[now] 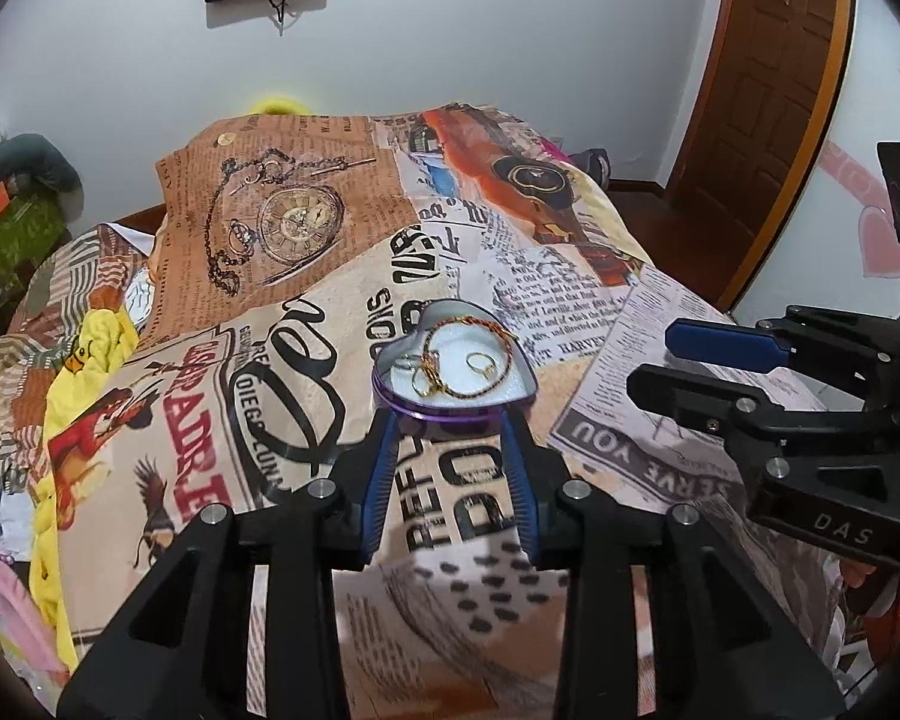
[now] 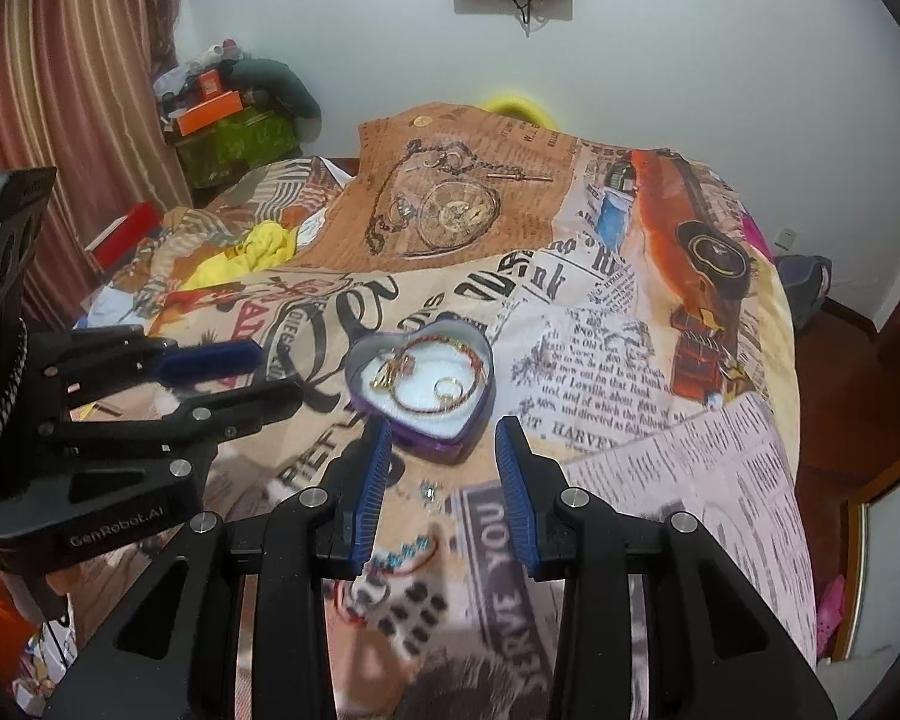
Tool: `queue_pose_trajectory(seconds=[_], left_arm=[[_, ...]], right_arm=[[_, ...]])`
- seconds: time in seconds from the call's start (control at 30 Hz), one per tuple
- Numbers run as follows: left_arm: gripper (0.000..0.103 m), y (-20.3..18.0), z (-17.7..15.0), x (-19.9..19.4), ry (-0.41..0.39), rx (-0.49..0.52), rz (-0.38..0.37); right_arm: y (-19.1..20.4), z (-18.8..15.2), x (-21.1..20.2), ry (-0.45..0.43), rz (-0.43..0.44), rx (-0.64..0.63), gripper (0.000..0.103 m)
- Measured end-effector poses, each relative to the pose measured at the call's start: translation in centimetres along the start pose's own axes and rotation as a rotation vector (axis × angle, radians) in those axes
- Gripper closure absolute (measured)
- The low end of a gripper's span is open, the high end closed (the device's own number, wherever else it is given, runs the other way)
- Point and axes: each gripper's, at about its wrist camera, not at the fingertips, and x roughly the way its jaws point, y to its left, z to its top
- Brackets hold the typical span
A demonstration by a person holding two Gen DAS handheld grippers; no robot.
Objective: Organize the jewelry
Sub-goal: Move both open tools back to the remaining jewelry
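While the left tongs [image 1: 450,420] hover spread over the bed [image 1: 306,276], their blue tips sit either side of the near edge of the heart box [image 1: 390,375], which rests on the printed cover holding a bracelet [image 1: 498,354] and gold rings [image 1: 480,363]; the right tongs [image 1: 660,360] hang off to the side, apart from it. From the right wrist, the right tongs [image 2: 441,429] are spread too, empty, just short of the box [image 2: 477,420], with a beaded bracelet [image 2: 405,552] lying on the cover between the fingers.
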Motion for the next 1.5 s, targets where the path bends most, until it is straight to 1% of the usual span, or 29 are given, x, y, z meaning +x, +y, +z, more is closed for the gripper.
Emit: queue_pose_trajectory(seconds=[0.07,0.13,0.37,0.6,0.87,1.03,1.27,1.33,1.37,1.5], left_arm=[[0.067,-0.2,-0.5,-0.4,0.001,-0.002,-0.004],[0.061,-0.3,-1.0,-0.8,0.002,-0.008,-0.008],[0.061,-0.5,-2.9,-1.1,0.035,-0.01,-0.014],[0.061,0.1,-4.7,-0.4,0.075,-0.025,-0.01],[0.061,1.2,-6.4,0.8,0.119,-0.044,-0.02],[0.061,1.5,-6.8,1.2,0.128,-0.039,-0.027],[0.061,1.3,-6.8,1.8,0.137,-0.044,-0.039],[0.061,1.1,-6.7,1.8,0.136,-0.042,-0.039],[0.061,1.0,-6.6,1.8,0.136,-0.041,-0.039],[0.061,0.5,-6.3,1.7,0.131,-0.032,-0.042]], right_arm=[[0.0,-0.5,-0.4,0.004,-0.005,0.012,0.07],[-0.1,-1.0,-0.7,0.012,-0.011,0.028,0.07],[-0.4,-3.2,-0.8,0.056,-0.023,0.07,0.07],[0.3,-5.0,0.4,0.122,0.005,0.072,0.07],[1.8,-5.2,2.8,0.179,0.029,0.023,0.07],[2.2,-5.6,4.4,0.225,0.033,0.001,0.07],[2.3,-5.7,4.7,0.236,0.058,-0.002,0.071],[2.5,-5.7,4.8,0.234,0.064,-0.008,0.081],[2.5,-5.8,4.7,0.235,0.072,-0.01,0.084],[2.2,-5.8,4.5,0.223,0.081,0.005,0.084]])
